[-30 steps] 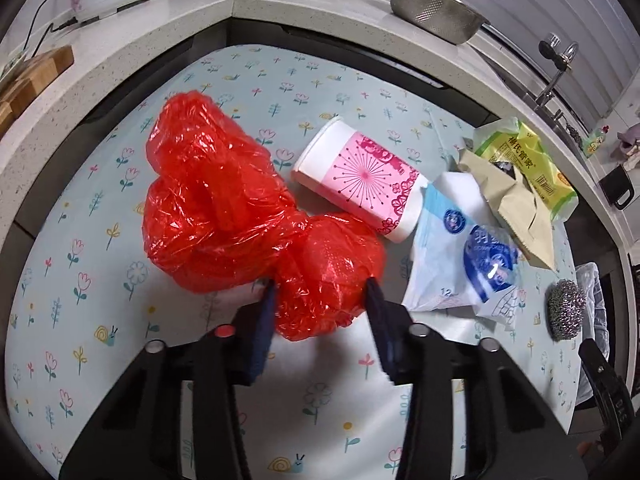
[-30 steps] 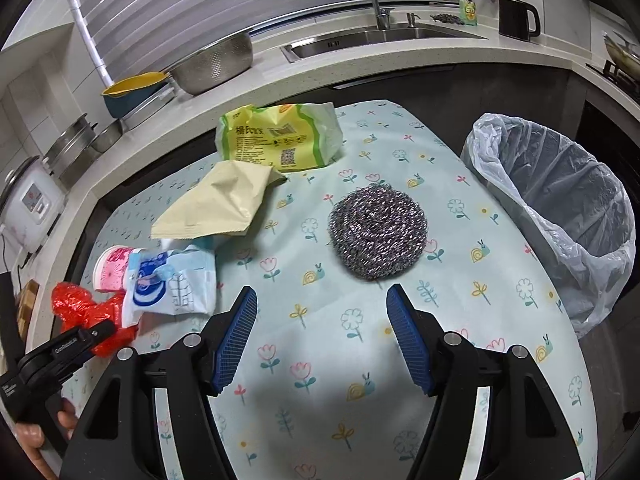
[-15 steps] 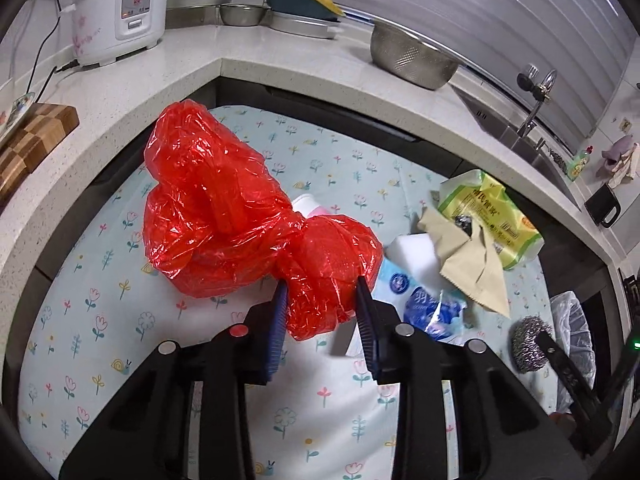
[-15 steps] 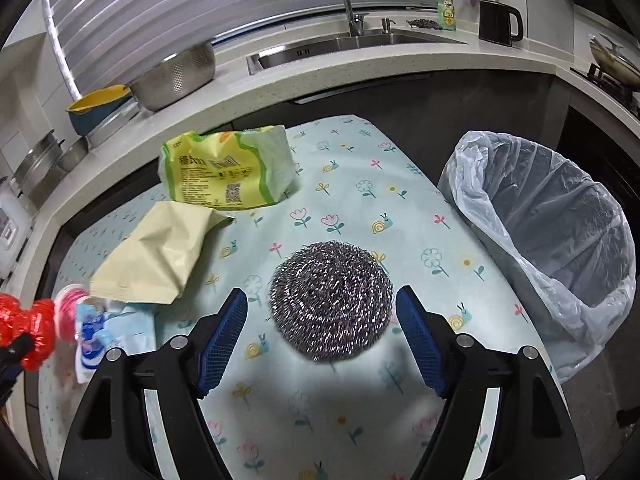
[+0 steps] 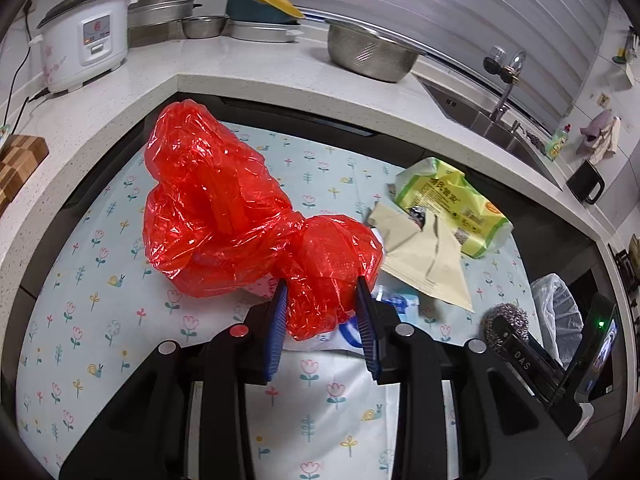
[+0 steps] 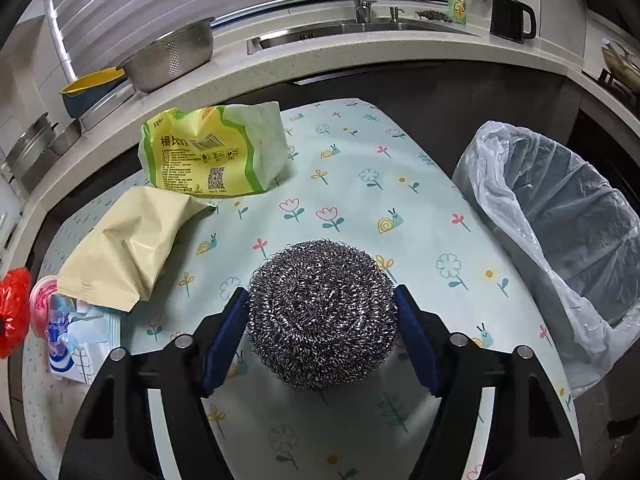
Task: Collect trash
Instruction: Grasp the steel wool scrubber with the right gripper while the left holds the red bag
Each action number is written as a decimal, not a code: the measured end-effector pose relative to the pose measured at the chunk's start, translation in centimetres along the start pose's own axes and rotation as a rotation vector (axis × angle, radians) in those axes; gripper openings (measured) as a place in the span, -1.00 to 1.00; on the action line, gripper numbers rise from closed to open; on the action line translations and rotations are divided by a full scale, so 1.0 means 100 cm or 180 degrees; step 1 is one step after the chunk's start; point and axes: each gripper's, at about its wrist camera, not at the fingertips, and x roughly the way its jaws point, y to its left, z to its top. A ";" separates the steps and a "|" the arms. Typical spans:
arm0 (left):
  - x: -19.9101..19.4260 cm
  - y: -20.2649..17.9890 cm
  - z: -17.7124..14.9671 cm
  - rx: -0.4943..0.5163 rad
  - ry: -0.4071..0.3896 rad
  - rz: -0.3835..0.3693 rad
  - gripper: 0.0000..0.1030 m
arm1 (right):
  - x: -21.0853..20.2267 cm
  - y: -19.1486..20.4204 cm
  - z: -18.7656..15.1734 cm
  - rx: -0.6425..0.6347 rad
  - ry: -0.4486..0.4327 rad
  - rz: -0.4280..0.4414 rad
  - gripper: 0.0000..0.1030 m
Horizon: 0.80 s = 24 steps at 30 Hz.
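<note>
My left gripper (image 5: 322, 316) is shut on a crumpled red plastic bag (image 5: 224, 216) and holds it above the flowered tablecloth (image 5: 100, 320). My right gripper (image 6: 320, 320) is open, its blue pads on either side of a steel wool scrubber (image 6: 322, 314) that sits on the cloth. The scrubber also shows in the left wrist view (image 5: 506, 322). A green-yellow food bag (image 6: 212, 152), a beige paper bag (image 6: 120, 248), a blue-white wrapper (image 6: 80, 340) and a pink cup (image 6: 42, 304) lie on the table. A bin lined with clear plastic (image 6: 560, 232) stands at the table's right edge.
A white counter (image 5: 120, 92) wraps round the table's far side with a rice cooker (image 5: 84, 52), metal bowls, a colander (image 5: 370, 56) and a sink (image 6: 340, 36). A black kettle (image 6: 510, 18) stands at the right. A wooden board (image 5: 20, 160) lies far left.
My left gripper closed on the red bag and lifted it off the table. My right gripper moved forward until the scrubber sits between its pads.
</note>
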 end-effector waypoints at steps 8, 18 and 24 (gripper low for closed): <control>-0.016 -0.039 -0.006 0.0192 -0.0037 -0.0153 -0.40 | -0.042 -0.013 0.001 0.0081 -0.0189 0.0155 0.23; -0.035 -0.101 -0.025 0.0487 -0.0035 -0.0403 -0.40 | -0.105 -0.046 0.001 0.0185 -0.0456 0.0221 0.23; -0.042 -0.142 -0.038 0.0654 0.0025 -0.0598 -0.40 | -0.136 -0.077 0.000 0.0287 -0.0600 0.0213 0.23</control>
